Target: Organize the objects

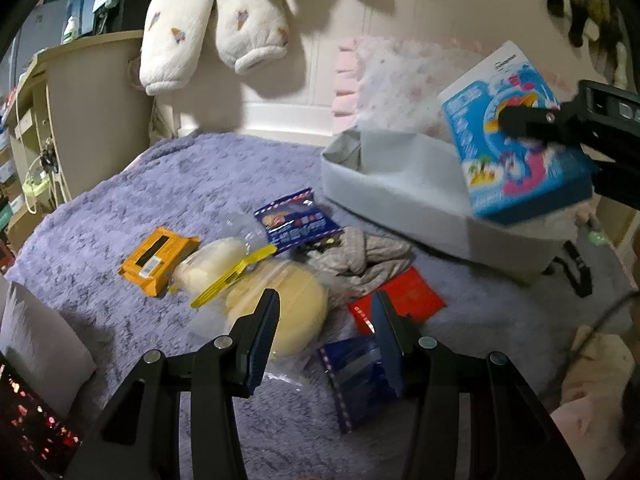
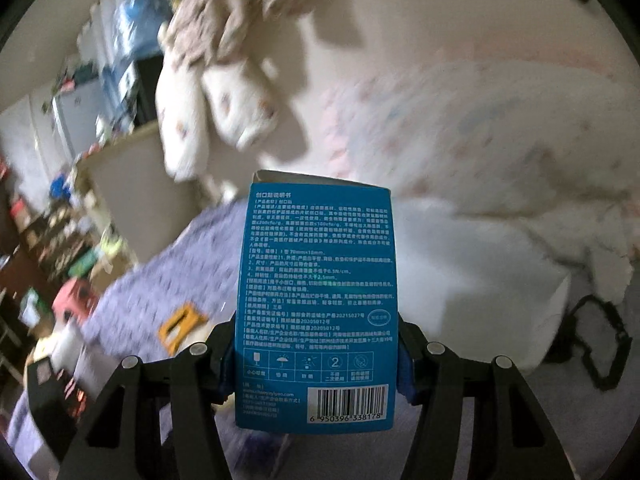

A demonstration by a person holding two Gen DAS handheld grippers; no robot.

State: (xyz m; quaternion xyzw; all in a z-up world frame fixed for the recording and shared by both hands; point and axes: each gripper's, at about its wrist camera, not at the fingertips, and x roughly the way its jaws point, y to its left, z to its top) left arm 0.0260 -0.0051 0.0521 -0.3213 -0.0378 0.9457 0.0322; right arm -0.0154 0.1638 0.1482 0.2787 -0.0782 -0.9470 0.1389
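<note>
Your right tool (image 2: pixel 316 360) pinches the blue box (image 2: pixel 316 300) between both pads, box upright, barcode end nearest the lens, printed back facing the camera. From the left wrist view the same box (image 1: pixel 516 136) hangs in the air above the near edge of the grey fabric bin (image 1: pixel 400 184), tilted, not touching it.

Your left tool (image 1: pixel 326 320) is spread with nothing between the pads; it hovers over the purple blanket (image 1: pixel 160 184). Just under its right finger lies a dark blue packet (image 1: pixel 356 380), and beside that a red packet (image 1: pixel 412 300). Under the left finger is a round yellow bun in clear wrap (image 1: pixel 292 312). Further out: a second wrapped bun (image 1: pixel 212 264), an orange packet (image 1: pixel 160 260), another blue snack packet (image 1: pixel 296 220), and a crumpled checked cloth (image 1: pixel 360 256) touching the red packet. Background in the right view is motion-blurred.
</note>
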